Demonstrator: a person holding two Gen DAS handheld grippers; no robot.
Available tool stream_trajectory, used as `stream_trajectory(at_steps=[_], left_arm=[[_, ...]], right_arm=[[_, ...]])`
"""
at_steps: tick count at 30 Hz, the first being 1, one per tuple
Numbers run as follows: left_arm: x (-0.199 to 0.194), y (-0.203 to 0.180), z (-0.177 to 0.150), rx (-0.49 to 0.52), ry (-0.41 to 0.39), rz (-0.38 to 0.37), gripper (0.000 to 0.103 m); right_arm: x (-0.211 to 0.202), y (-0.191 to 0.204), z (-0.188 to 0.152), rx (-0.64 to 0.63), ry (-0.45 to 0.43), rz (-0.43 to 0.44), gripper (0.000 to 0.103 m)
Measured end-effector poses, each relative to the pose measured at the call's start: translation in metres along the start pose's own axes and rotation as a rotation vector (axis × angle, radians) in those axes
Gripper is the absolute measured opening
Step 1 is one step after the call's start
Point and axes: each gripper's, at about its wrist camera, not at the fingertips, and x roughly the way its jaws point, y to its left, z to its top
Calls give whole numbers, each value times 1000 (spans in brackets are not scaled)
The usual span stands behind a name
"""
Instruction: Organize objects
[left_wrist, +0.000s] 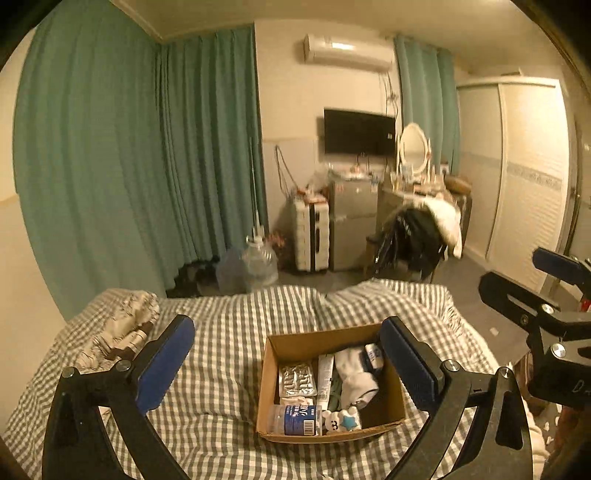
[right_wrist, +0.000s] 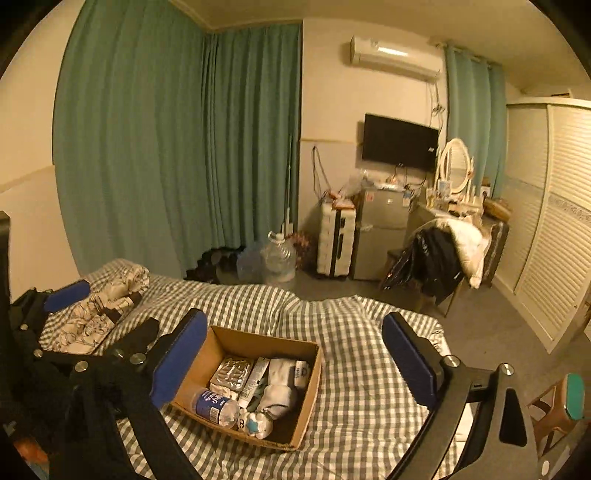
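An open cardboard box (left_wrist: 280, 387) (right_wrist: 310, 391) sits on the checked bed. Inside lie a blister pack (left_wrist: 297, 380) (right_wrist: 232, 371), a small bottle with a blue label (left_wrist: 295, 419) (right_wrist: 214, 404), a white tube (left_wrist: 325, 376), rolled white socks (left_wrist: 356, 376) (right_wrist: 279, 387) and a white toy with a blue star (left_wrist: 341, 421) (right_wrist: 256, 422). My left gripper (left_wrist: 291, 363) is open and empty, above the bed just before the box. My right gripper (right_wrist: 295, 363) is open and empty, held wide over the box. The right gripper shows at the right edge of the left wrist view (left_wrist: 546, 291).
A patterned cloth bundle (left_wrist: 122, 328) (right_wrist: 99, 310) lies at the bed's far left corner. Beyond the bed's foot stand a water jug (left_wrist: 258, 264), a white suitcase (left_wrist: 312, 236), a small fridge (left_wrist: 352, 229), a chair with clothes (left_wrist: 417, 236) and a wardrobe (left_wrist: 528, 177).
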Motion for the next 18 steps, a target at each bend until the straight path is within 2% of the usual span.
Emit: stream_trajectory(at_steps=[1, 4, 11, 16, 18], left_arm=[[-8, 2, -2, -5, -15, 2, 103], [-32, 5, -14, -18, -64, 17, 103], [-64, -10, -56, -23, -139, 74, 103], [-54, -20, -99, -15, -91, 76, 103], [-39, -20, -117, -18, -40, 84, 103]], right_arm=[[-9, -1, -1, 3, -13, -7, 103], [-39, -9, -13, 18, -54, -33, 103], [-60, -9, -59, 43, -86, -61, 103], [-55, -6, -91, 36, -78, -85, 103], [-49, -8, -106, 49, -60, -85, 103]])
